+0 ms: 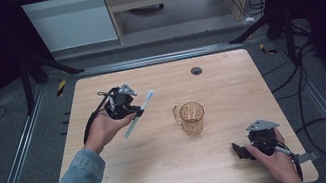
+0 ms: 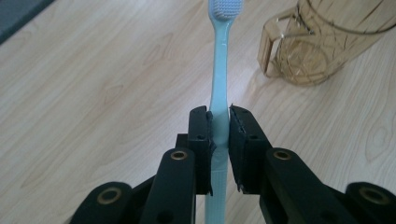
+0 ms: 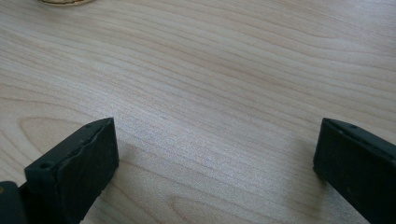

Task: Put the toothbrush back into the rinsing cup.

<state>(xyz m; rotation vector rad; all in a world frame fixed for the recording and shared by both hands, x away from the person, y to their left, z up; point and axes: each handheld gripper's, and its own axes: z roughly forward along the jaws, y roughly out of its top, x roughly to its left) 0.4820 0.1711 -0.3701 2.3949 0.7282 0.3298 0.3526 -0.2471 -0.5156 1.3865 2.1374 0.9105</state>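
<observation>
The left gripper point(image 2: 218, 128) is clamped on a pale blue toothbrush point(image 2: 219, 84) — the handle is pinched between the two black jaws at about mid-length, bristled head pointing away from the hand. In the high view the toothbrush point(image 1: 138, 114) is carried above the wooden table point(image 1: 176, 180), just left of the amber cup point(image 1: 192, 117). If the brush is meant for the cup — a judgement only — it should be tipped upright over the rim and lowered before the grip is eased. The right gripper point(image 3: 215, 154) is held low near the table's right corner, jaws spread wide, nothing between them.
</observation>
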